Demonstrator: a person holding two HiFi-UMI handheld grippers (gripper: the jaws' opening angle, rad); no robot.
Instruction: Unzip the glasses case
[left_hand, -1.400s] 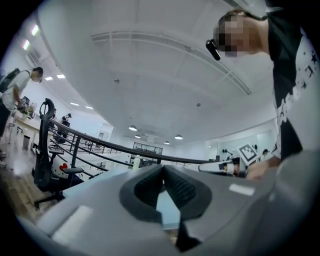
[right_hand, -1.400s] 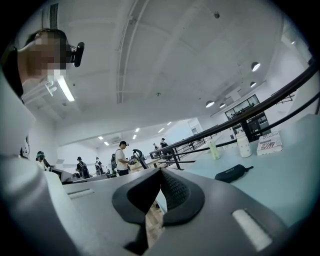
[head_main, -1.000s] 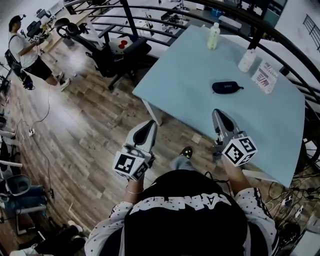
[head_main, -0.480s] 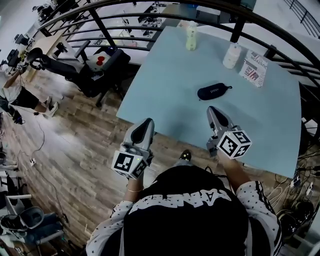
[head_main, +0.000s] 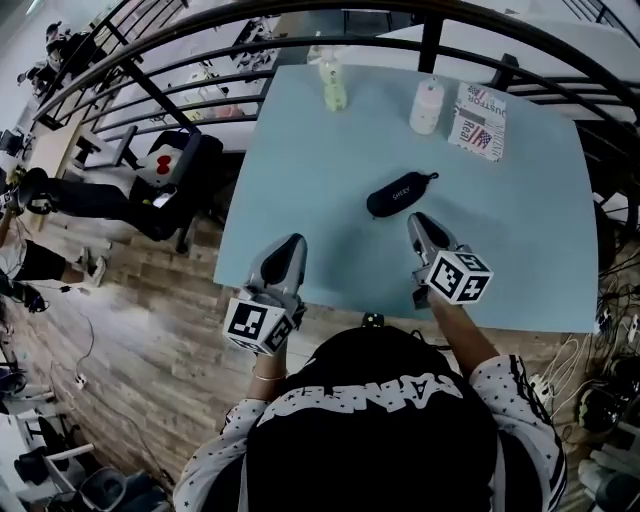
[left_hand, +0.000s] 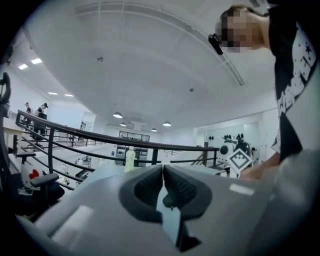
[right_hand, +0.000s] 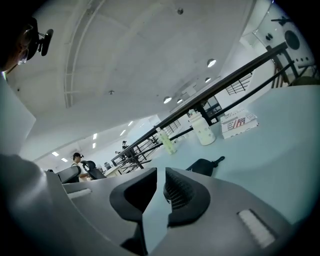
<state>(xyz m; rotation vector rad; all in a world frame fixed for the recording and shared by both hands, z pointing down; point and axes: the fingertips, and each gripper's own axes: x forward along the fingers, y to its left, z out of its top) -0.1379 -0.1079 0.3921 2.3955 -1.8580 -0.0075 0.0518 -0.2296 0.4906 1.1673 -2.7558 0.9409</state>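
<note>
The black zipped glasses case (head_main: 402, 193) lies closed on the pale blue table (head_main: 300, 170), its pull tab pointing right. My right gripper (head_main: 417, 222) hovers just short of the case; in the right gripper view the case (right_hand: 202, 166) lies ahead, beyond the jaws. Its jaws (right_hand: 161, 171) are opening, a narrow slit shows between the pads and nothing is in it. My left gripper (head_main: 287, 250) is over the table's near left edge, well left of the case. The left gripper (left_hand: 163, 167) has its pads touching and holds nothing.
At the table's far side stand a yellow-green bottle (head_main: 333, 85), a white bottle (head_main: 427, 105) and a printed box (head_main: 478, 120). A dark curved railing (head_main: 200, 40) runs behind the table. An office chair (head_main: 160, 185) stands on the wood floor to the left.
The person has stepped up to the table. Both grippers have moved forward over its near edge, and the right one has sunk and come close to the case.
</note>
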